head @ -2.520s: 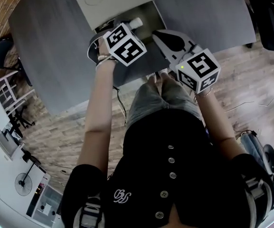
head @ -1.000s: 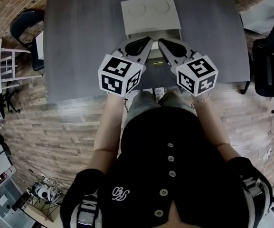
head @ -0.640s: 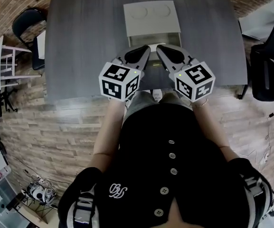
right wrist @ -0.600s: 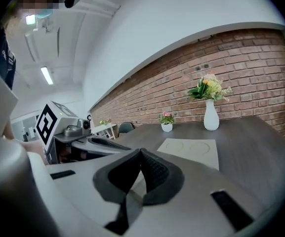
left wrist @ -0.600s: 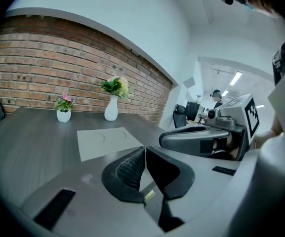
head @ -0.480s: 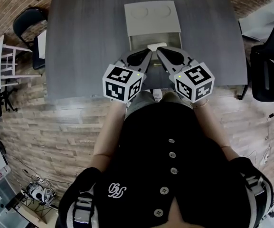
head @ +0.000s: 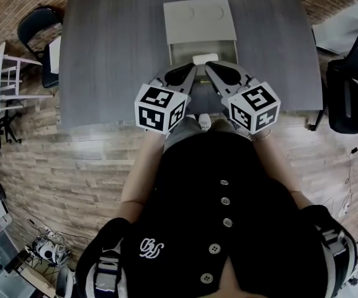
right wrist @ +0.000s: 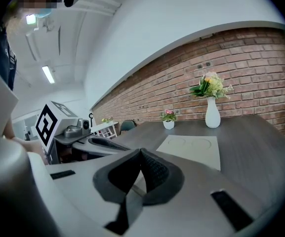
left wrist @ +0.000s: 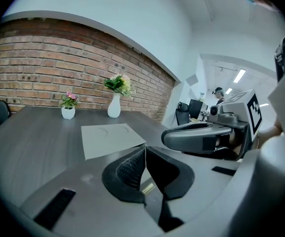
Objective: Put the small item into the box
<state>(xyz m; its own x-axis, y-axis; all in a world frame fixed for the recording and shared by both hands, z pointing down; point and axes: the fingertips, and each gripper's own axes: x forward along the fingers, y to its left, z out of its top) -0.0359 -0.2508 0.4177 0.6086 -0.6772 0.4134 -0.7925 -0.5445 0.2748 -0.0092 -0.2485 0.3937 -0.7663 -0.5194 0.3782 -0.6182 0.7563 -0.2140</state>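
Observation:
In the head view an open grey box (head: 185, 49) stands on the dark table (head: 110, 54), its lid (head: 199, 20) folded flat away from me. A small white item (head: 205, 58) lies inside the box at its near side. My left gripper (head: 195, 67) and right gripper (head: 208, 67) hover side by side just on my side of the box, both shut with nothing between the jaws. The left gripper view shows its jaws (left wrist: 144, 150) closed, with the lid (left wrist: 110, 138) beyond. In the right gripper view the jaws (right wrist: 141, 153) are likewise closed before the lid (right wrist: 191, 149).
A white vase of flowers (left wrist: 114, 105) and a small flower pot (left wrist: 68, 112) stand at the table's far edge by the brick wall. Black chairs (head: 35, 27) (head: 349, 98) stand at the table's left and right. The near table edge runs under my grippers.
2.5 s ago my left gripper held a white item over the box. Both grippers have since drawn back toward me, shut, and the white item lies in the box.

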